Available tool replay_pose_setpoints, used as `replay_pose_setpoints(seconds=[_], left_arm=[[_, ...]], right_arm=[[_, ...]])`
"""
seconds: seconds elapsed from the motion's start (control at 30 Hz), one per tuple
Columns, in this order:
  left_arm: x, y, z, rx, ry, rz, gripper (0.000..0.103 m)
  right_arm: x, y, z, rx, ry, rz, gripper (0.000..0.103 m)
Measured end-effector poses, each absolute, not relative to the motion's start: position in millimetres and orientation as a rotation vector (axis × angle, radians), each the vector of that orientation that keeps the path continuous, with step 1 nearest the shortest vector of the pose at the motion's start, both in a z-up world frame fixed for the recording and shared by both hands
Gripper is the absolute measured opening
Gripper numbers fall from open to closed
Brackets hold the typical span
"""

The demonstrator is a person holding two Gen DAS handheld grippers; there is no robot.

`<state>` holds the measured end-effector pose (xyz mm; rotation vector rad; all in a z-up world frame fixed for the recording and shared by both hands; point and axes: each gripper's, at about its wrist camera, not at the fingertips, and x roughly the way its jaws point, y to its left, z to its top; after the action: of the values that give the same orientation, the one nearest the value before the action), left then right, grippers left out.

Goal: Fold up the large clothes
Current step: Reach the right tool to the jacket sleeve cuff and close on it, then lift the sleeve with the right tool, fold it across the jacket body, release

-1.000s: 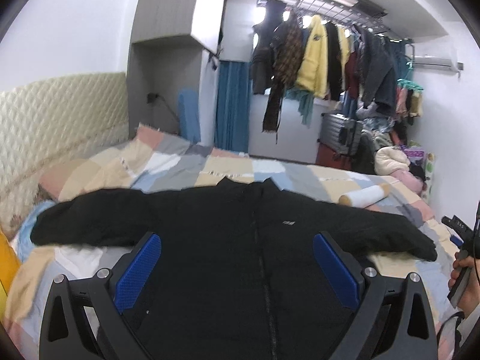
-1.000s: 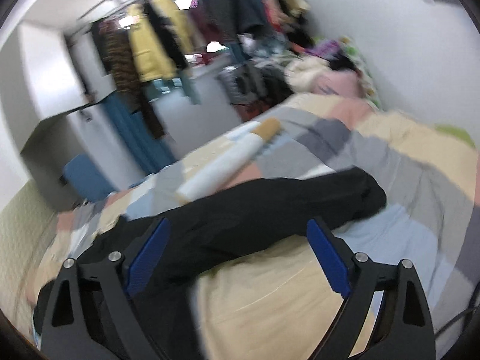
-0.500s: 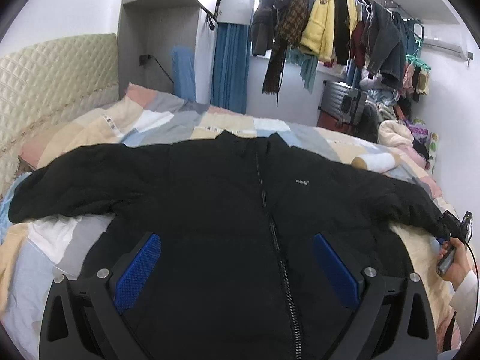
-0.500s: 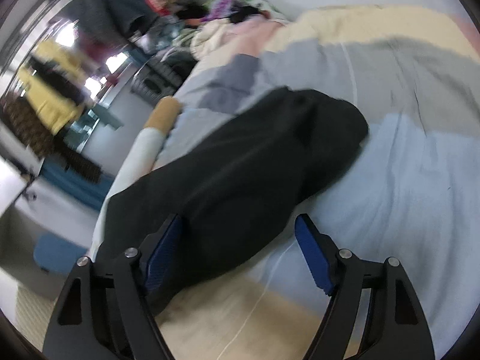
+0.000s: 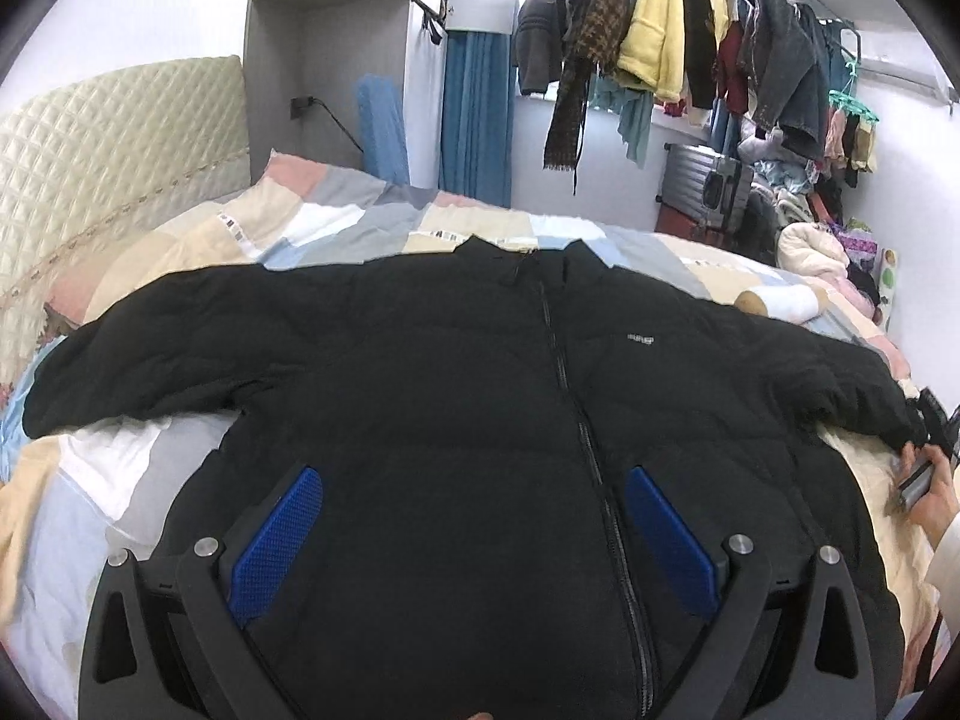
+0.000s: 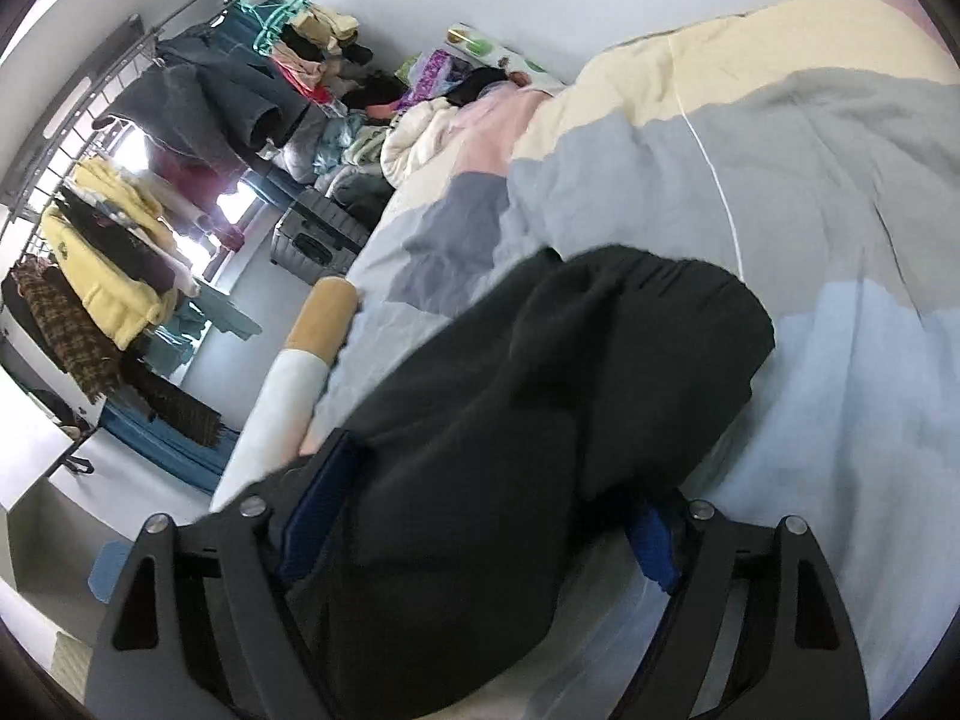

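While the black jacket (image 5: 456, 420) lies spread front-up across the bed (image 5: 90, 516), zipped along its middle, both sleeves reach out sideways over the patchwork quilt. Its right sleeve (image 6: 540, 408) ends on the pale blue and grey patches, and the right claw (image 6: 480, 516) straddles that sleeve just behind the cuff; its jaws have just been opening a little, the sleeve sits between the blue pads, and whether they press the cloth I cannot tell. The left claw (image 5: 474, 534) hovers over the jacket's lower front, jaws wide apart with nothing gripped. Seen from the left wrist, a hand (image 5: 936, 492) holds the other tool at the sleeve end. A white and tan roll (image 6: 300, 360) lies beside the sleeve. Beyond the bed hang clothes on a rack (image 5: 660, 36), with a grey suitcase (image 5: 702, 186) below.
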<state>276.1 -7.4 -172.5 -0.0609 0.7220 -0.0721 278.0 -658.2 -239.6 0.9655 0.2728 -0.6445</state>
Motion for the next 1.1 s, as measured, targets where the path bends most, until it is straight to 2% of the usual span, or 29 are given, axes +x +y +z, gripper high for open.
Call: replay_pose_setpoints(seconds=[0.03, 0.07, 0.1, 0.13, 0.17, 0.27, 0.53, 0.83, 1.1], left_arm=[[273.0, -8.5, -171.2, -0.062, 0.728, -0.074, 0.102], [270.0, -8.9, -168.2, -0.064, 0.728, -0.076, 0.102], [266.4, -9.7, -164.3, -0.061, 0.722, -0.075, 0.102], [261.1, -10.6, -158.0, -0.053, 0.707, -0.067, 0.102], [255.3, -11.5, -150.9, -0.042, 0.689, -0.055, 0.102], [238.9, -12.2, -130.4, -0.033, 0.641, -0.032, 0.102], [202.3, -21.4, -71.6, -0.027, 0.583, -0.005, 0.102], [178.5, -24.9, -42.7, -0.031, 0.628, 0.039, 0.102], [177.2, -18.0, -52.8, 0.025, 0.578, 0.07, 0.102]], right_arm=[[276.7, -658.1, -236.8, 0.967, 0.266, -0.626, 0.08], [274.8, -660.2, -230.6, 0.974, 0.255, -0.602, 0.069], [272.5, -660.6, -226.3, 0.977, 0.25, -0.598, 0.052], [269.9, -662.0, -221.2, 0.979, 0.252, -0.605, 0.039], [268.1, -664.5, -214.8, 0.976, 0.263, -0.62, 0.019], [269.7, -666.0, -185.3, 0.923, 0.288, -0.594, 0.011], [284.3, -649.5, -99.0, 0.738, 0.304, -0.496, 0.006], [308.8, -614.9, -19.5, 0.581, 0.319, -0.398, 0.006], [325.3, -547.2, 42.6, 0.444, 0.283, -0.3, 0.006]])
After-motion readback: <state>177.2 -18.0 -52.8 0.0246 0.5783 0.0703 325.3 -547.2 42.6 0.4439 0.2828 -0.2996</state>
